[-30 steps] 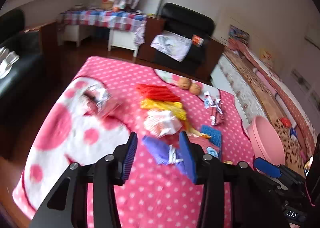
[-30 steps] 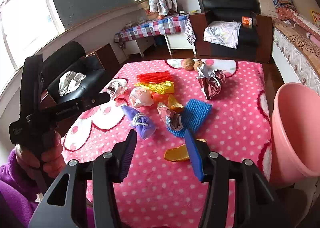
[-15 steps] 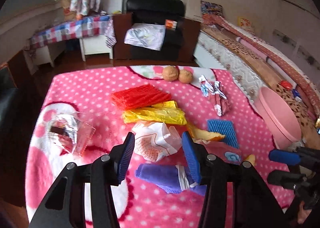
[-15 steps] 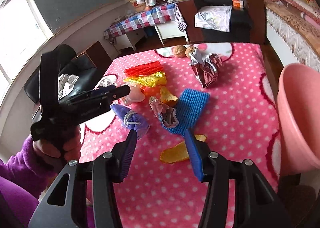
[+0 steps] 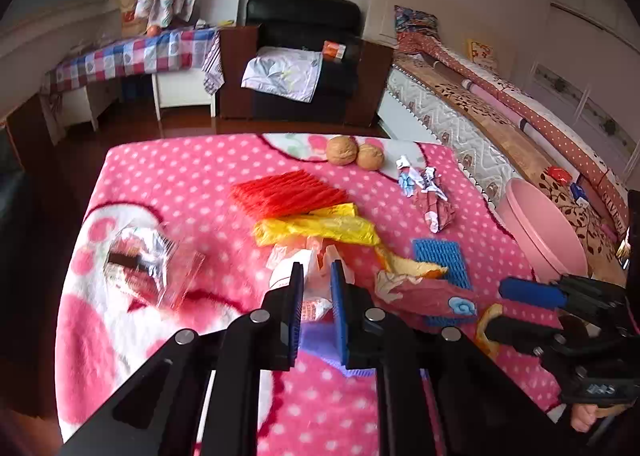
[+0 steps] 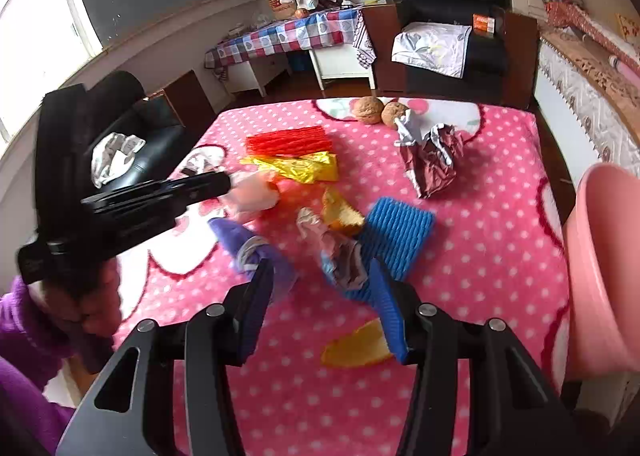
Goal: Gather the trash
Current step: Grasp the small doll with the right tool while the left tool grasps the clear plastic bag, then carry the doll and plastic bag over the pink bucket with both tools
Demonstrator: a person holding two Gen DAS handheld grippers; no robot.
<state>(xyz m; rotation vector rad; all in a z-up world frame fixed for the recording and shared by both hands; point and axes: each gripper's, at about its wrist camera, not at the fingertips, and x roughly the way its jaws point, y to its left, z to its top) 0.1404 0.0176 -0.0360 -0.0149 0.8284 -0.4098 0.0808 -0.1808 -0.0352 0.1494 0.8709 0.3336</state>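
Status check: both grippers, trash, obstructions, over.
Left gripper shut on white crumpled plastic bag. Right gripper open above purple crumpled wrapper. Pink plastic bin at table's right edge, unobstructed.

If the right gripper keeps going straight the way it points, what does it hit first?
Most likely the crumpled wrapper sitting between the right gripper fingers, with the blue foam pad just behind it. Depth is hard to judge.

Two walnuts (image 6: pixel 379 111) lie at the table's (image 6: pixel 500 256) far edge. Wrappers (image 6: pixel 432 160) lie nearer, basin (image 6: pixel 604 268) at right.
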